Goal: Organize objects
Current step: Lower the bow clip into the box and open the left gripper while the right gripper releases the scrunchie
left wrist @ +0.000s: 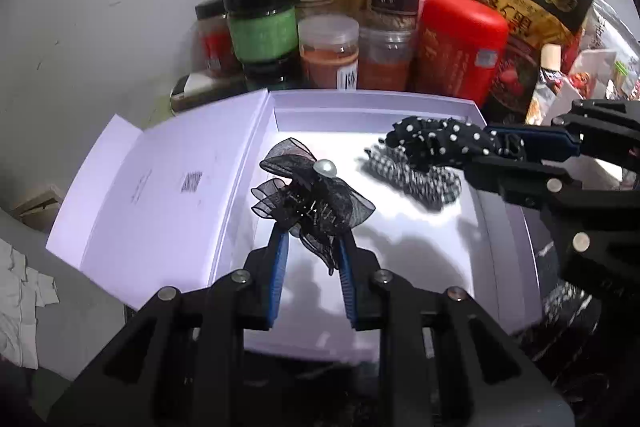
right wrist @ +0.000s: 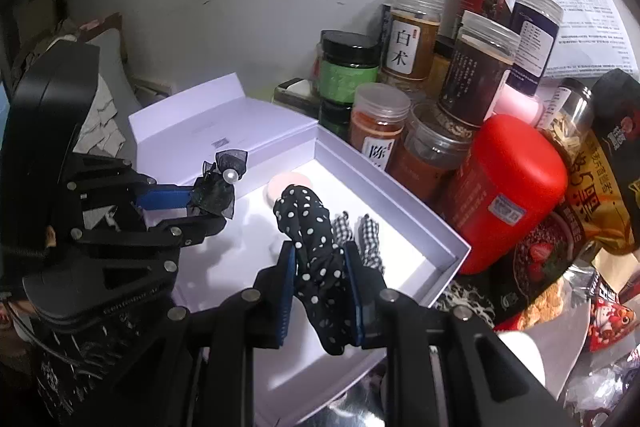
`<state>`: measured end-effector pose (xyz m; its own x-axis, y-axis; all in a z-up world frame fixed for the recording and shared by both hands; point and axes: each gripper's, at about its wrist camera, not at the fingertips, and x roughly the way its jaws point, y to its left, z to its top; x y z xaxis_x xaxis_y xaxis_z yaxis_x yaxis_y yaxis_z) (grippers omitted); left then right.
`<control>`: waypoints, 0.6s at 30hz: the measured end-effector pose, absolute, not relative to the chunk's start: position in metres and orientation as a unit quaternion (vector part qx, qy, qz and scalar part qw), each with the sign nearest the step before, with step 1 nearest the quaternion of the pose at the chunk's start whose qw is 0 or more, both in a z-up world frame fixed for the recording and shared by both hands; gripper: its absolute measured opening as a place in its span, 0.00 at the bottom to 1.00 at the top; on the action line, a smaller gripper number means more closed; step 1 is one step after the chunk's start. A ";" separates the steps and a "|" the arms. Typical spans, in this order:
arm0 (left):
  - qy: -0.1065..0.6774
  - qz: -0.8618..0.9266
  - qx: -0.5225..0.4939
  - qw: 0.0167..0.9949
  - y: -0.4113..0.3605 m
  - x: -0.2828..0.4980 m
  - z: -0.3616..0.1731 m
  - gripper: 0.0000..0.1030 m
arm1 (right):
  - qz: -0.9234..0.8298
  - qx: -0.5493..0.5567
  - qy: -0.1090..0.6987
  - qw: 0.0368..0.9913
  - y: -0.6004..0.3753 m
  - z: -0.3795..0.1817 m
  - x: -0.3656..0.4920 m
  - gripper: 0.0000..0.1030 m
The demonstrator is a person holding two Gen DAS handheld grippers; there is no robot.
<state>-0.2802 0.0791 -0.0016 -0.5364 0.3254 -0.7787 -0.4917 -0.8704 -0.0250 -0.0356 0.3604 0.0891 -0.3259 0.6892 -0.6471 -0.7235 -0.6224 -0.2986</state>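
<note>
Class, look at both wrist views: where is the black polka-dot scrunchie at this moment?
The polka-dot scrunchie is clamped in the right gripper, held above the open white box, just over the checked scrunchie; the left wrist view shows it at the right.

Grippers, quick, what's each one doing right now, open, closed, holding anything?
Left gripper: closed on the black organza bow clip, over the white box.
Right gripper: closed on the polka-dot scrunchie.

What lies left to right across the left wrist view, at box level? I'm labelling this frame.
Open box lid → black organza bow in the left gripper → checked scrunchie → polka-dot scrunchie held by the right gripper.
</note>
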 end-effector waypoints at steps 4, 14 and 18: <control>0.095 0.873 -0.416 0.238 0.088 -0.292 0.001 0.22 | 0.811 -0.384 0.025 0.440 0.371 0.091 -0.035 0.22; 0.085 0.874 -0.413 0.241 0.099 -0.321 0.000 0.22 | 0.795 -0.382 0.039 0.470 0.403 0.094 -0.031 0.22; 0.083 0.870 -0.420 0.244 0.104 -0.335 -0.003 0.22 | 0.791 -0.382 0.047 0.476 0.414 0.093 -0.033 0.22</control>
